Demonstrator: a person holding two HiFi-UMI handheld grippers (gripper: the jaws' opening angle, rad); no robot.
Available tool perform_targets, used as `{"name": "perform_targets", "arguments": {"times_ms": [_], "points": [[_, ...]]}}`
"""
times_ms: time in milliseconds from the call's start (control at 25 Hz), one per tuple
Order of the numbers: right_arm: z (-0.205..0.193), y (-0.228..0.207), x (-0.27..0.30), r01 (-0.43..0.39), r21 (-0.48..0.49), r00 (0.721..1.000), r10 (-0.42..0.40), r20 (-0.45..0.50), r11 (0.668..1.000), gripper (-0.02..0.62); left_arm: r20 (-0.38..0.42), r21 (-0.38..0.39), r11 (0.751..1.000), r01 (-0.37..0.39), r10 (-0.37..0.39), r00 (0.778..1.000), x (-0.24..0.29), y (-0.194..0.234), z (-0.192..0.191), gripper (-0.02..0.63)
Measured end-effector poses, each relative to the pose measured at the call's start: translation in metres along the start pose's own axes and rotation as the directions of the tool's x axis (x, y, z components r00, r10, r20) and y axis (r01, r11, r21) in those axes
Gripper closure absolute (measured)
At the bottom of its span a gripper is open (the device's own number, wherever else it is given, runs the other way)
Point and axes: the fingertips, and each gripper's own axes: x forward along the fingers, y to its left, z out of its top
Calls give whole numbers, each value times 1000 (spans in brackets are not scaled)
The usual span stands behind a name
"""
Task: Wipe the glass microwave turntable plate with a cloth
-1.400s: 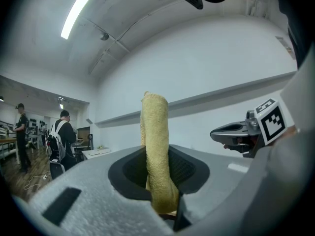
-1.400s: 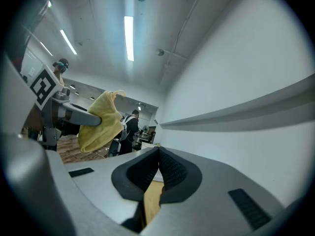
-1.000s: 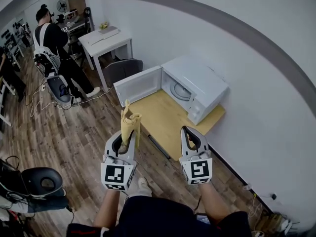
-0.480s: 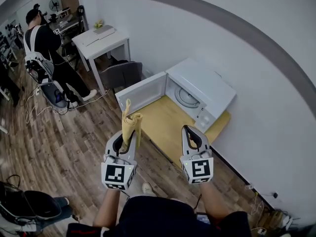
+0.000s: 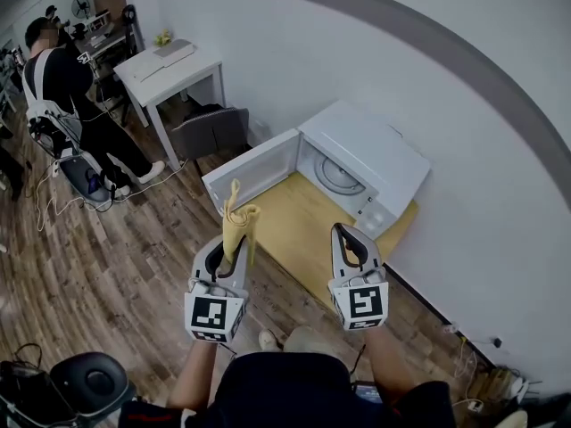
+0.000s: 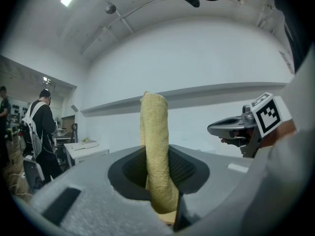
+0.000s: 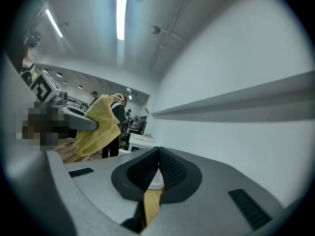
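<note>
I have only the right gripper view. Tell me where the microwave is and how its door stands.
Observer: Head view: the white box microwave sits on a light wooden table ahead, door swung open.
Operator: Report the plate.
Observer: The round glass turntable plate lies inside the cavity.
Operator: Check the left grip.
Observer: Left gripper view: the left gripper is shut on a rolled yellow terry cloth, standing upright.

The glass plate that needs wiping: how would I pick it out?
Find the white microwave on the light wooden table, its door swung open. The glass turntable plate is the round disc lying inside the cavity, the only circular thing among boxy white shapes.
</note>
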Motion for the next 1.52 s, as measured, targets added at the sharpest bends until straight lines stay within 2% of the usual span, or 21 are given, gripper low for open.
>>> {"name": "perform_targets", "arguments": {"times_ms": [320,560,760,880,960,1520], "points": [[-15,-21,36,-17,20,1000,17,-1,1000,584,-25,30,999,19,-18,1000,46,-1,-8,523],[-20,-45,63,-22,21,1000,22,12,1000,584,-12,57,998,27,-26,1000,86,1,0,523],[-38,-68,80,-40,33,999,40,-18,999,584,-12,15,998,58,-57,998,131,-14,-2,523],[-52,-84,89,-43,54,999,45,-31,998,584,-7,-88,992,88,-89,996,157,-24,-6,523],[-59,-92,96,-47,63,998,50,-37,997,584,-17,-115,988,106,-108,994,173,-29,-11,523],[-103,-116,119,-38,124,994,50,-99,992,584,-76,-47,983,175,-178,981,227,-54,-41,523]]}}
